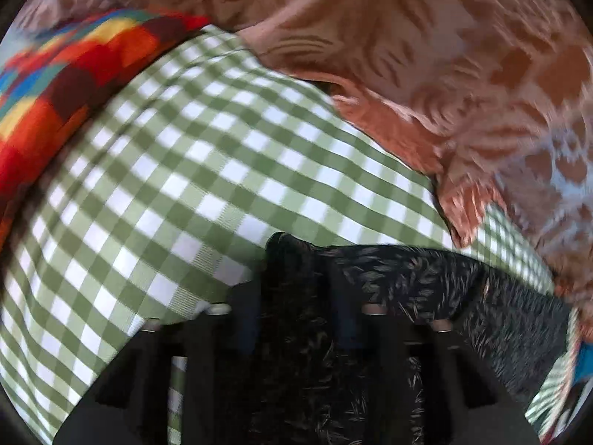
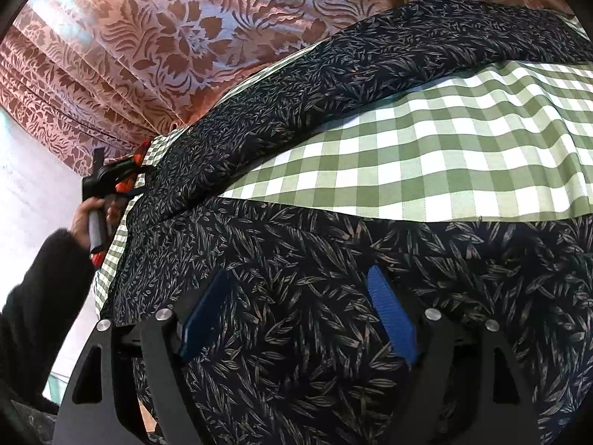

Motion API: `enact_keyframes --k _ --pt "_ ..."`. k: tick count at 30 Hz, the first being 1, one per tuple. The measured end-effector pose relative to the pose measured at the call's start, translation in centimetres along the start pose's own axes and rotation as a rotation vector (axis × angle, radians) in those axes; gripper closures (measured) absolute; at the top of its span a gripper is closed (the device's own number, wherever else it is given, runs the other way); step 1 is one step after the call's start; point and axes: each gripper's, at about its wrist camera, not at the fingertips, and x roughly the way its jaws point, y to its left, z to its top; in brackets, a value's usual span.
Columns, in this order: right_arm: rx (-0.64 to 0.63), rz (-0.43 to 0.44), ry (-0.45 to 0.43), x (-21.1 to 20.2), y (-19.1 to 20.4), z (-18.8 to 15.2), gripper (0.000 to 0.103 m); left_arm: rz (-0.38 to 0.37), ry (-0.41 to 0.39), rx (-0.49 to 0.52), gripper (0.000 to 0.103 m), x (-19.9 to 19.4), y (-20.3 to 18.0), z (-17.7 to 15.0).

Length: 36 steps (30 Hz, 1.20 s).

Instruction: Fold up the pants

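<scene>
The pants [image 2: 296, 118] are dark navy with a pale leaf print. They lie on a green-and-white checked cloth [image 2: 444, 148]. One leg runs from upper right to middle left, and a wide part fills the foreground. My right gripper [image 2: 300, 285] is open, with its blue pads [image 2: 393, 319] spread just above the wide part. In the left wrist view my left gripper [image 1: 296, 259] is shut on a bunched edge of the pants [image 1: 426, 278]. In the right wrist view the left gripper [image 2: 111, 174] shows at the pants' far left end, held by a hand.
A pink floral curtain [image 2: 185, 37] hangs behind the table and shows blurred in the left wrist view [image 1: 444, 55]. A bright multicoloured fabric [image 1: 55, 85] lies at the checked cloth's left edge. The person's dark sleeve [image 2: 33, 296] is at the left.
</scene>
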Motion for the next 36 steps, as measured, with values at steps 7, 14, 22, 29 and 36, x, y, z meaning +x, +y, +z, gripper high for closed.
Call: enact_keyframes --k 7,14,22,29,36 --pt "-0.035 -0.028 0.001 0.7 1.0 0.0 0.016 -0.111 -0.233 0.176 0.094 -8.5 -2.2 -4.5" --pt "-0.019 -0.015 0.025 -0.1 1.0 1.1 0.023 -0.355 -0.368 0.284 0.094 -19.2 -2.3 -12.8" --pt "0.045 0.128 -0.020 -0.9 1.4 6.9 0.044 -0.410 -0.312 0.315 0.095 -21.5 -1.2 -19.9" --pt "0.214 0.222 -0.009 3.1 0.3 14.2 0.047 -0.400 -0.266 0.282 0.095 -20.6 -0.2 -22.2" --pt "0.355 0.056 0.003 7.4 -2.7 20.0 0.060 -0.350 -0.247 0.248 0.095 -19.7 0.2 -20.9"
